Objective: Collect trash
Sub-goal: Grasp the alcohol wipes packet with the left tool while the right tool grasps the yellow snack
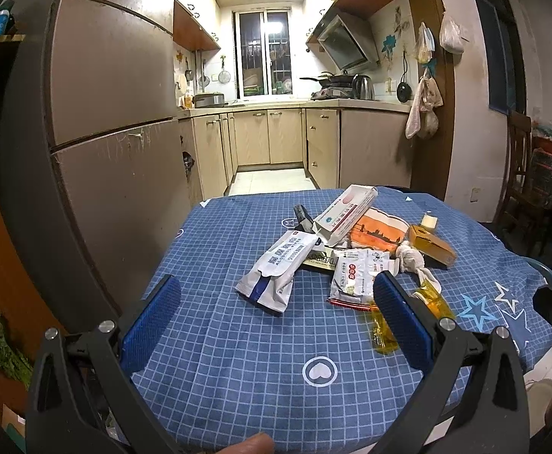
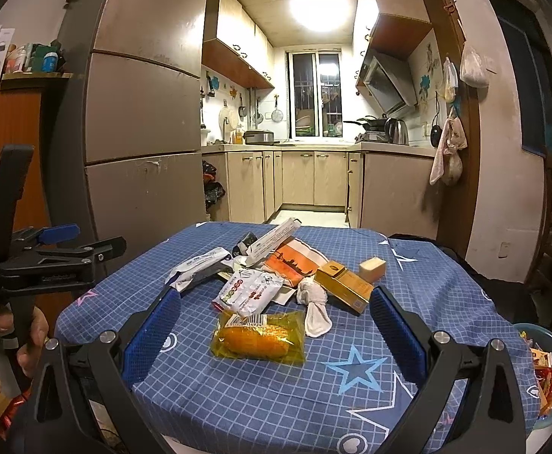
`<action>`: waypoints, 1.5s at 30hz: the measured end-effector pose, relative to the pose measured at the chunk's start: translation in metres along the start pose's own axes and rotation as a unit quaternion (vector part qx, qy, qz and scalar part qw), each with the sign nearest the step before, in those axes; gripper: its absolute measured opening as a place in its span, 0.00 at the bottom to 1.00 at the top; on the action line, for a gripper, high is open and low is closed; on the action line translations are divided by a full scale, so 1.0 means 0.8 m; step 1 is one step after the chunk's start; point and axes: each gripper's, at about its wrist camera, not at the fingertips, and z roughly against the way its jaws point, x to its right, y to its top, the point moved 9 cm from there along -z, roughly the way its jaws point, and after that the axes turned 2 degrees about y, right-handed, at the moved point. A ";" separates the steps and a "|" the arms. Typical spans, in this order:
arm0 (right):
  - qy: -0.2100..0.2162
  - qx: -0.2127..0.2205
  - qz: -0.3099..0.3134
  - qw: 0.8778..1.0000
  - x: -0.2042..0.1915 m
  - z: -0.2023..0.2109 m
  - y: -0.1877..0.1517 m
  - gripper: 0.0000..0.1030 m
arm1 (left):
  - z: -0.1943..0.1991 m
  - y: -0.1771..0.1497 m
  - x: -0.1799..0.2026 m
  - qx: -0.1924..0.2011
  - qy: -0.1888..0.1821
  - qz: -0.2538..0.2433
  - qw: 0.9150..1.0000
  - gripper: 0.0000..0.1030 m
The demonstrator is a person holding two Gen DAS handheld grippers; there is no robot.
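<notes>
A heap of trash lies on the blue checked tablecloth (image 1: 238, 340): a white wipes pack (image 1: 276, 268), a white and pink carton (image 1: 346, 213), a small printed wrapper (image 1: 355, 278), a wad of tissue (image 1: 412, 259), a gold box (image 1: 431, 244) and a yellow corn pack (image 2: 259, 336). My left gripper (image 1: 276, 299) is open and empty, just short of the wipes pack. My right gripper (image 2: 276, 312) is open and empty, its fingers either side of the corn pack (image 1: 380, 331) and above it. The left gripper also shows in the right wrist view (image 2: 83, 247).
A tall fridge (image 1: 105, 113) stands close on the left of the table. A chair (image 1: 522, 174) stands at the right. A bowl of wrappers (image 2: 548, 370) sits off the table's right edge. A small yellow block (image 2: 372, 268) lies behind the gold box.
</notes>
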 end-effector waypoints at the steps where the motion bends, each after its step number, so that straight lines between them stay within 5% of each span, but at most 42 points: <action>1: 0.001 -0.003 0.000 1.000 0.000 -0.003 -0.001 0.96 | -0.002 0.000 -0.001 -0.001 -0.001 -0.001 1.000 0.95; 7: 0.037 -0.050 -0.004 0.998 -0.002 -0.033 -0.028 0.96 | -0.035 -0.006 -0.043 -0.020 0.006 -0.004 1.000 0.95; 11: 0.064 -0.090 -0.005 0.994 -0.011 -0.074 -0.055 0.96 | -0.076 -0.019 -0.066 -0.054 -0.025 -0.008 0.998 0.95; 17: 0.057 -0.121 -0.025 0.991 -0.016 -0.145 -0.080 0.96 | -0.133 -0.026 -0.033 -0.089 -0.113 -0.043 0.989 0.95; 32: 0.024 -0.204 -0.061 0.977 -0.011 -0.226 -0.115 0.96 | -0.268 -0.040 0.036 -0.164 -0.161 -0.079 0.970 0.95; 36: 0.020 -0.210 -0.074 0.975 -0.012 -0.231 -0.118 0.96 | -0.273 -0.046 0.028 -0.180 -0.168 -0.056 0.968 0.80; 38: 0.020 -0.210 -0.080 0.974 -0.011 -0.232 -0.117 0.94 | -0.276 -0.046 0.019 -0.184 -0.162 -0.045 0.968 0.62; 45: 0.023 -0.195 -0.083 0.977 -0.010 -0.218 -0.116 0.77 | -0.276 -0.046 0.014 -0.181 -0.156 -0.036 0.970 0.47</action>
